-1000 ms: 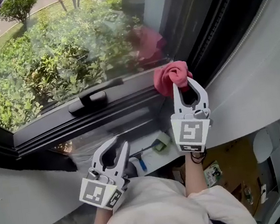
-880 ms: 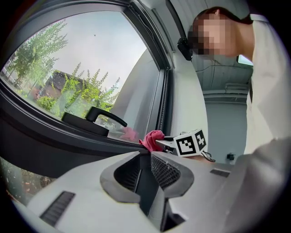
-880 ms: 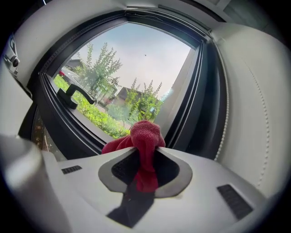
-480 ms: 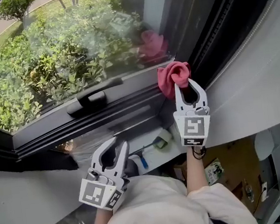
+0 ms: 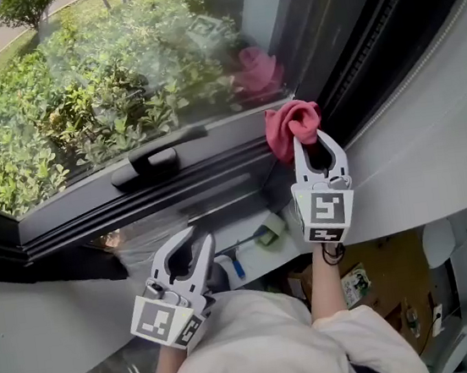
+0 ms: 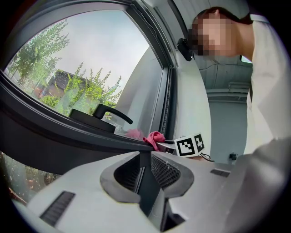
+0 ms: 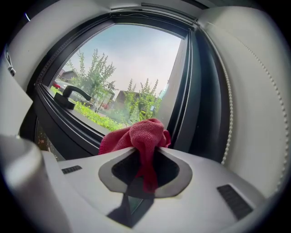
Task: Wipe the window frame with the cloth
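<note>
Right gripper view: my right gripper clamps the red cloth, its wad bunched forward to meet the window frame near the right corner. My left gripper, jaws together and empty, hangs below, out of the way.

Head view: overhead, steeply down onto window frame. Gripper views: low, close, along own jaws, facing outdoors. Shared by all: cloth, handle

No readable text, label or number shows anywhere.
</note>
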